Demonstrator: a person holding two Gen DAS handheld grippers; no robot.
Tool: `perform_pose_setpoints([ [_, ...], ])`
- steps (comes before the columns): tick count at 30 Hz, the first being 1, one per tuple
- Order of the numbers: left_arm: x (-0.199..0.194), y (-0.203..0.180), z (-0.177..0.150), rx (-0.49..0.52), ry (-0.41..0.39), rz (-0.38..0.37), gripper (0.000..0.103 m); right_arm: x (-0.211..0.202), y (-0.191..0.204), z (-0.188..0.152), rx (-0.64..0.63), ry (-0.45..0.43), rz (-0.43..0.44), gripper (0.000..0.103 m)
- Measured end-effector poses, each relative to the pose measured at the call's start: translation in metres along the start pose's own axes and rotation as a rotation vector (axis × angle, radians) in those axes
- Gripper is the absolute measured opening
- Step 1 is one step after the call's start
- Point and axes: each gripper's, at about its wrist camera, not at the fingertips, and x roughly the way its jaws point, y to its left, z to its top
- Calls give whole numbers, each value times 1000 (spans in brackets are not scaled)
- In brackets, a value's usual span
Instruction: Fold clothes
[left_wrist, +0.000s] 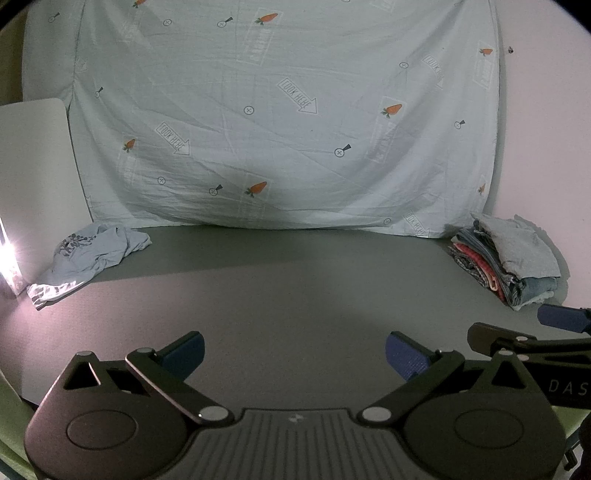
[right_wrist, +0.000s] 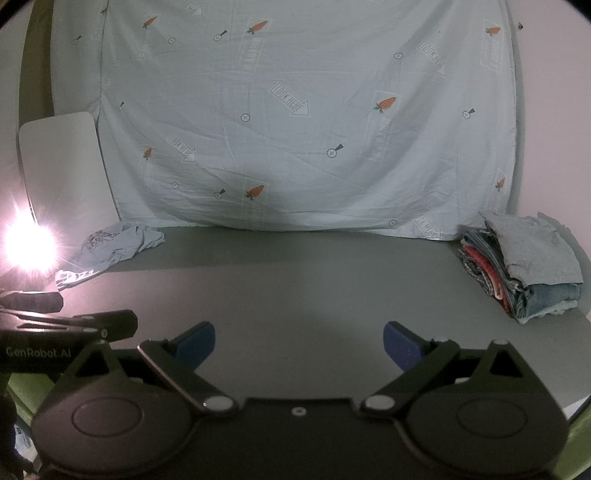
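Observation:
A crumpled light blue garment (left_wrist: 92, 254) with a dark print lies at the back left of the grey table (left_wrist: 295, 295); it also shows in the right wrist view (right_wrist: 110, 251). A stack of folded clothes (left_wrist: 509, 262) sits at the back right, also in the right wrist view (right_wrist: 528, 269). My left gripper (left_wrist: 295, 354) is open and empty over the table's near middle. My right gripper (right_wrist: 299, 347) is open and empty beside it, to its right. Each gripper's side shows in the other's view: the right (left_wrist: 535, 343), the left (right_wrist: 66, 328).
A pale sheet (left_wrist: 288, 110) printed with carrots and "LOOK HERE" arrows hangs behind the table. A white board (left_wrist: 37, 166) leans at the left. A bright lamp (right_wrist: 26, 247) glares at the left edge. The table's right edge (right_wrist: 576, 369) is close to the folded stack.

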Motion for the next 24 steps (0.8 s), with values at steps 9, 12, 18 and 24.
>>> perform_pose_setpoints([
  [9,-1,2,-2,1,-2,0,103,0,-1,-1,3,10,1,99],
  [12,1,2,-3,0,-2,-1,103,1,0,-1,1,8,-1,99],
  [18,2,5,-3,-1,1,-4,103,1,-2,-3,0,6,-2,100],
  [24,1,5,-1,0,3,-3,103,0,-3,-2,1,7,-2,100],
])
